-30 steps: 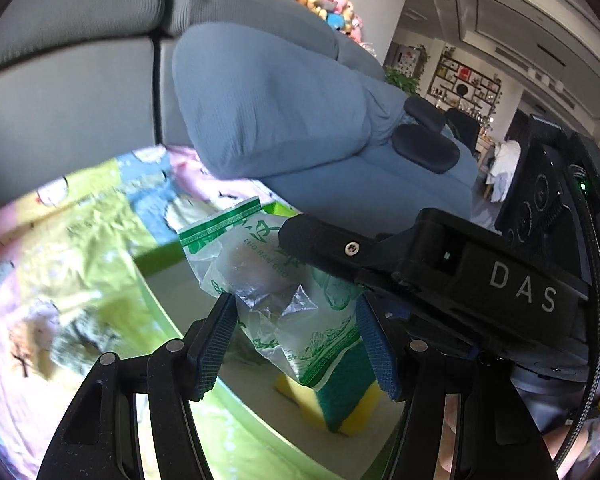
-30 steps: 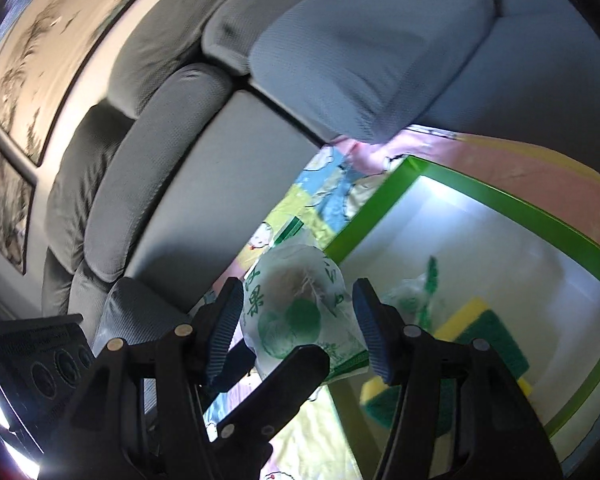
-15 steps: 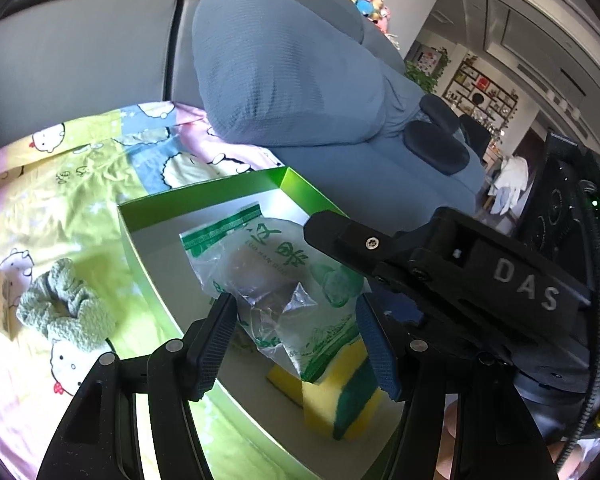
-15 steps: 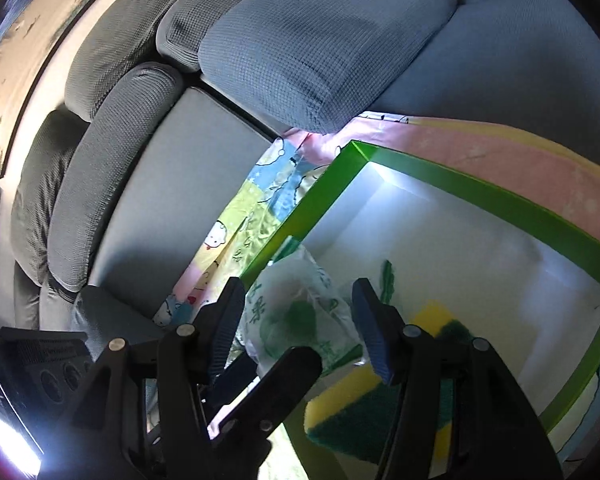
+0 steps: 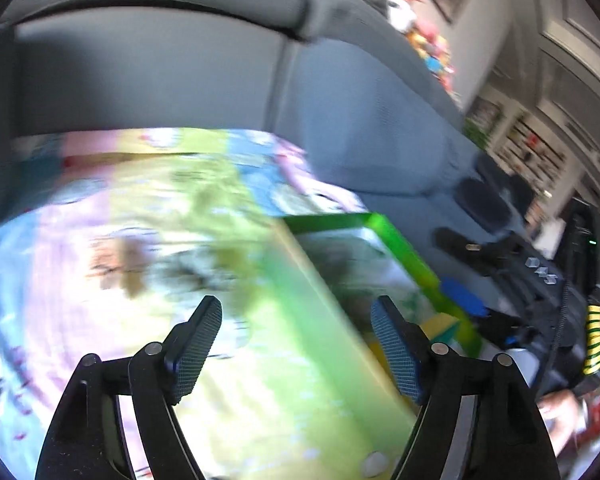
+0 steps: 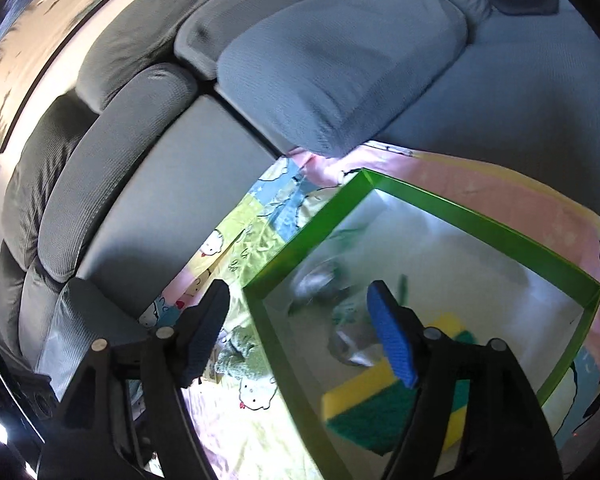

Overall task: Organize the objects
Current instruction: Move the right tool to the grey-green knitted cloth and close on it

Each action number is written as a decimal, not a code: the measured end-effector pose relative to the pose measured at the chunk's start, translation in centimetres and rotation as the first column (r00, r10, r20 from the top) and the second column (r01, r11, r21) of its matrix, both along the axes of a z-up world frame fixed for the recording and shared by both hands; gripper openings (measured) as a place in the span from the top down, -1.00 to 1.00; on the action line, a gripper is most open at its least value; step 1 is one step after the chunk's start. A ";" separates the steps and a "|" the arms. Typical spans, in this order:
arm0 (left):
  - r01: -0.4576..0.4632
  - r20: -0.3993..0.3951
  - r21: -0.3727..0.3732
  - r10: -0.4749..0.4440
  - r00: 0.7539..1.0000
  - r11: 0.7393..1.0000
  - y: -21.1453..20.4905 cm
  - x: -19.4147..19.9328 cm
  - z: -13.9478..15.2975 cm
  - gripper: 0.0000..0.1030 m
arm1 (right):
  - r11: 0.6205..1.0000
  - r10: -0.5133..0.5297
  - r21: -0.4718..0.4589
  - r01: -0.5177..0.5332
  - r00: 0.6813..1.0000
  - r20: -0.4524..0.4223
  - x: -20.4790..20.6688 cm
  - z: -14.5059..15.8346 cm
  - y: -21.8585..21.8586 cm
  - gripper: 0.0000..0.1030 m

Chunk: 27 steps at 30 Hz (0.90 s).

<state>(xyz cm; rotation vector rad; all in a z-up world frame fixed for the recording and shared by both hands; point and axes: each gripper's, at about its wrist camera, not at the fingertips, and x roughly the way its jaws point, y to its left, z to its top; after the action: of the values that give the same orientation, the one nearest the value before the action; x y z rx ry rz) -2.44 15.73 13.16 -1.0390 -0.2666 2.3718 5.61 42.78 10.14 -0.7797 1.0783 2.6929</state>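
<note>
Now both claws, left claw (image 5: 296,344) and right claw (image 6: 300,332), hang spread above the seemingly bag-filled green box (image 6: 452,212).

2 wrist views, close, downward — seemingly sharing green box (image 5: 400,240) (image 6: 452,208)

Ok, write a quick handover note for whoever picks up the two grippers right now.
Left gripper: open, empty, over the cartoon blanket beside the box; its view is motion-blurred.
Right gripper: open, empty, above the near corner of the green box.
Done: the plastic bag lies blurred inside the box, next to the yellow-green sponge.
Left: the green scrunchie is outside the box on the blanket, by the right gripper's left finger. It probably goes in next.
</note>
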 end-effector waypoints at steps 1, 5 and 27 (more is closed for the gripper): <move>-0.038 0.004 -0.022 0.038 0.999 0.999 -1.1 0.0 -0.2 -0.51 | 1.000 0.008 0.005 -0.008 1.000 -0.004 -0.1 0.1 -0.3 -0.42; -0.184 0.010 -0.114 0.186 0.982 0.976 -5.7 -0.2 -1.8 -0.59 | 0.998 0.065 0.026 -0.065 0.998 -0.016 -0.9 0.8 -2.1 -0.47; -0.443 0.085 -0.324 0.492 0.867 0.836 -15.3 -3.3 -13.0 -0.80 | 0.867 0.258 0.298 -0.398 0.872 0.416 -14.4 -8.7 -16.4 -0.36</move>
<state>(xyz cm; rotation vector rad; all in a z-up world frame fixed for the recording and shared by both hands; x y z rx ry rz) -5.79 0.41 0.20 -1.4545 -0.2559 2.8323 -8.76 26.34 1.49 -1.4193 0.3450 2.7221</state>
